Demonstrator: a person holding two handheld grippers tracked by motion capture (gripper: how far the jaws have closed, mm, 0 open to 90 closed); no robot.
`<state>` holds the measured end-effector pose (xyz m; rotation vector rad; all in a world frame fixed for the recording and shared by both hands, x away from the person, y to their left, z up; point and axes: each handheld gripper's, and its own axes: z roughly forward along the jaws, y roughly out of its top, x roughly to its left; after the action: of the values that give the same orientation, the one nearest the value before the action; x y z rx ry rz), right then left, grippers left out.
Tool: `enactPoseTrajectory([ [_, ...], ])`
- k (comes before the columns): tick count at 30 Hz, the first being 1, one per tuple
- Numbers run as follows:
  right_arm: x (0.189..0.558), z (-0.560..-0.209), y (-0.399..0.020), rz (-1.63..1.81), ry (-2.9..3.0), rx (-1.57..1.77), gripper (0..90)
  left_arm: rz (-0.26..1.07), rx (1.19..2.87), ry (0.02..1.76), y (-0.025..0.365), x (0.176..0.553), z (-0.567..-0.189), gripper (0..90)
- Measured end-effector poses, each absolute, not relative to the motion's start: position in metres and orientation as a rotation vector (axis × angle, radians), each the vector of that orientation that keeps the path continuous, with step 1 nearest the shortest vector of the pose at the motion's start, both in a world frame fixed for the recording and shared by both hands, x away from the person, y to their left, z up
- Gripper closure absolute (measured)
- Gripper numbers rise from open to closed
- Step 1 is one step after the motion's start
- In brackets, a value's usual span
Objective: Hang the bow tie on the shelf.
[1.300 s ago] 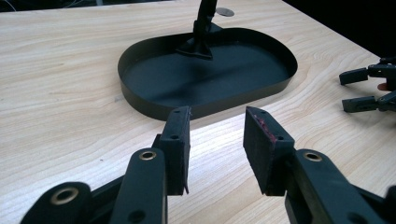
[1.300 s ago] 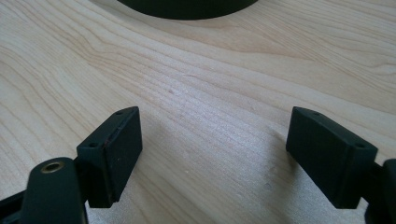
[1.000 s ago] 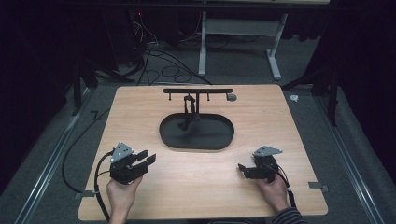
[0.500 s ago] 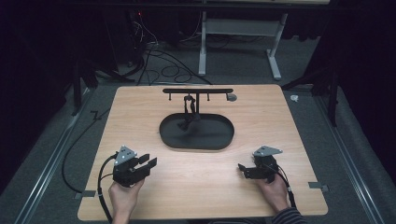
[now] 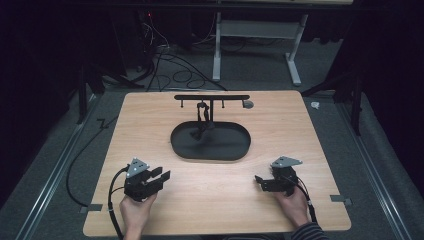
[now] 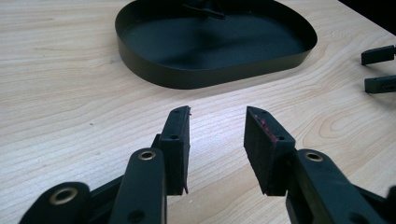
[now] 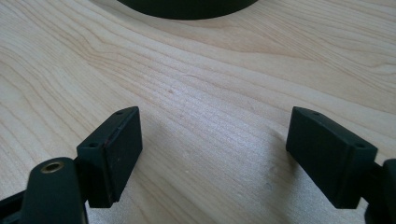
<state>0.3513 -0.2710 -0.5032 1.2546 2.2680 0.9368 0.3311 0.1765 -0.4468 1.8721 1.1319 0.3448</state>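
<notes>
1. A dark room surrounds a light wooden table [image 5: 150, 125], with cables on the grey floor [image 5: 165, 65] behind it and the white legs of a second desk [image 5: 255, 50] farther back.
2. A black oval tray [image 5: 235, 150] sits at the middle of the table, its low wall standing upright all round.
3. From the far part of the tray rises a thin black stand [image 5: 212, 98] with a horizontal bar across the top; something small and dark hangs from the bar, too small to make out.
4. The left claw [image 5: 162, 177] sits at the near left of the table, held in the person's left hand [image 5: 134, 212], and points toward the tray.
5. In the left gripper view the left claw [image 6: 217, 135] is released, its jaws partly apart with bare wood between them; the tray [image 6: 187, 77] lies just ahead.
6. The right claw [image 5: 260, 181] rests at the near right, in the person's right hand [image 5: 292, 205], pointing toward the table's middle.
7. In the right gripper view the right claw [image 7: 212, 140] is released, jaws wide apart over bare table, the tray's edge [image 7: 187, 9] at the top.
8. The two claws lie well apart, with the tray between and beyond them, touched by neither.
</notes>
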Motion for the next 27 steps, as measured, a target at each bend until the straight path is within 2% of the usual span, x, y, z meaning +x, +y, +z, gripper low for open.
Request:
enactPoseTrajectory([
  [27, 0.351, -0.503, -0.271, 0.937, 2.269, 1.254, 19.7, 0.283, 1.890, 1.160, 0.159, 0.341, -0.471, 60.4],
])
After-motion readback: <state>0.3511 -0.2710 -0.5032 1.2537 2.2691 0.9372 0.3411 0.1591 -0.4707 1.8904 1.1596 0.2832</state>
